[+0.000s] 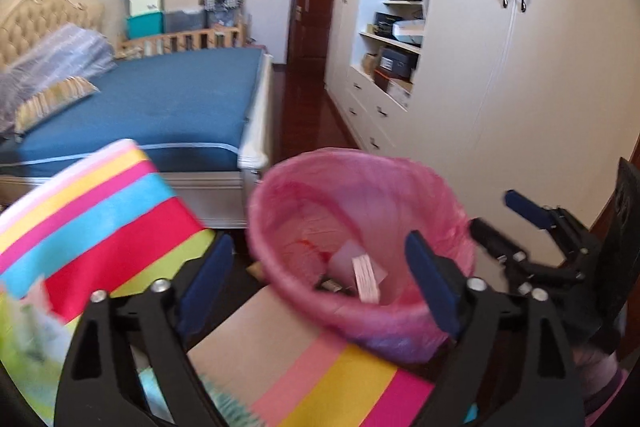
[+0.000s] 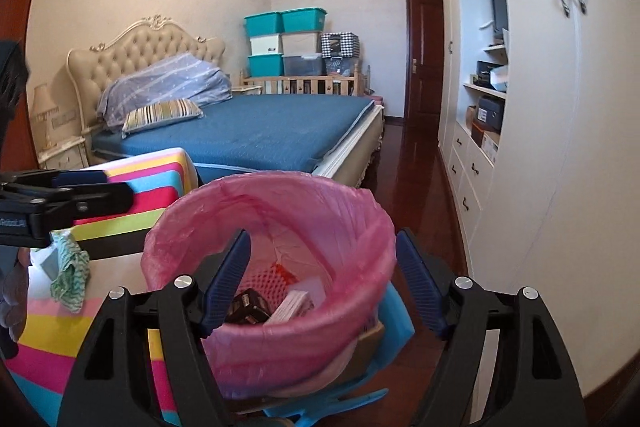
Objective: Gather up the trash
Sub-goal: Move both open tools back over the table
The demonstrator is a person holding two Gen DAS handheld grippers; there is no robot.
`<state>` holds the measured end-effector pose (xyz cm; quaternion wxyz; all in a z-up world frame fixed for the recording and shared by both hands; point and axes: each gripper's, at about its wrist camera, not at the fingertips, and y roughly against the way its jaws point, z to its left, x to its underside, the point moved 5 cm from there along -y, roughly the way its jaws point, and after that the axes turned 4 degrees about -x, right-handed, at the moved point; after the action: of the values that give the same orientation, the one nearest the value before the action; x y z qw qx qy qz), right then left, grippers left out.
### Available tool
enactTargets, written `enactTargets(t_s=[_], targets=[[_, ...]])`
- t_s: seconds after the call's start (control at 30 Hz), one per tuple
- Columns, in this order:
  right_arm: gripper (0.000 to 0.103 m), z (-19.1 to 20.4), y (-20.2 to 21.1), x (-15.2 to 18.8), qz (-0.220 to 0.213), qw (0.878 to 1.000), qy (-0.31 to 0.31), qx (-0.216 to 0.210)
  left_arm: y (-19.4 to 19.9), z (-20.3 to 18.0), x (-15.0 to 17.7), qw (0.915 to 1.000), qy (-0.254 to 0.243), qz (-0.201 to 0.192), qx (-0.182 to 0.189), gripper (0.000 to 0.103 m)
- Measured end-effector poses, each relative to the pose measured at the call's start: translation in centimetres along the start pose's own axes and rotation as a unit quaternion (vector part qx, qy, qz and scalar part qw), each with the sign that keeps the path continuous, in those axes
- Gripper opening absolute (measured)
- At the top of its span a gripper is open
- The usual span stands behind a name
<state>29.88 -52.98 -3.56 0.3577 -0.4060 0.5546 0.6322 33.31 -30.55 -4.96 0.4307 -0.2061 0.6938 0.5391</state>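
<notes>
The round trash bin lined with a thin pink plastic bag (image 1: 360,247) is sitting at the centre of the left wrist view, standing on the striped tabletop covered in pink, yellow, blue and red bands (image 1: 344,383). Inside the bin, at about 6 o'clock from its middle, a white paper slip (image 1: 366,277) and a pale flat wrapper are lying on darker scraps. The left gripper (image 1: 320,283) is pointing toward the bin with its jaws spread wide, nothing between the blue pads; the right-hand pad is overlapping the bin's near rim, and I cannot tell whether it is touching. At 3 o'clock the right gripper (image 1: 494,213) is showing, jaws parted too. A blue-covered bed (image 1: 168,107) is lying at 11 o'clock, a white wardrobe (image 1: 520,67) at 1 o'clock.

In the right wrist view the pink-lined bin (image 2: 272,251) is filling the lower centre. The right gripper (image 2: 322,281) is straddling its near rim with jaws spread and holding nothing. Inside the bin are lying a dark box (image 2: 248,307), a white carton (image 2: 292,305) and red foam netting (image 2: 276,277). At 9 o'clock the left gripper (image 2: 96,189) is hovering over the striped tabletop (image 2: 40,339), with a green-and-white crumpled cloth (image 2: 70,277) lying below it.
</notes>
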Motion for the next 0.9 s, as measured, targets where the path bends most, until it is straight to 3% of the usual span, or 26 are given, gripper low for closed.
enactTargets(t_s=[0.13,0.3,0.53,0.8,0.9], targets=[[0.072,1.0,2.0,0.7,-0.009,1.000,-0.004,-0.010,2.7,0.8,1.7,0.9997,-0.004,-0.011,-0.022,0.097],[0.073,3.8,3.5,1.6,-0.009,1.000,0.010,-0.023,6.9,2.2,5.0,0.9987,-0.019,-0.025,-0.039,0.098],[0.076,9.6,3.1,2.6,0.015,0.997,0.034,-0.068,11.6,7.9,10.9,0.9961,-0.007,0.004,-0.087,0.098],[0.076,17.5,2.1,3.3,0.039,0.989,0.075,-0.121,16.9,16.8,15.1,0.9788,0.065,0.008,-0.194,0.098],[0.077,19.8,1.4,3.8,0.056,0.986,0.094,-0.129,18.0,18.5,15.9,0.9743,0.083,0.007,-0.209,0.098]])
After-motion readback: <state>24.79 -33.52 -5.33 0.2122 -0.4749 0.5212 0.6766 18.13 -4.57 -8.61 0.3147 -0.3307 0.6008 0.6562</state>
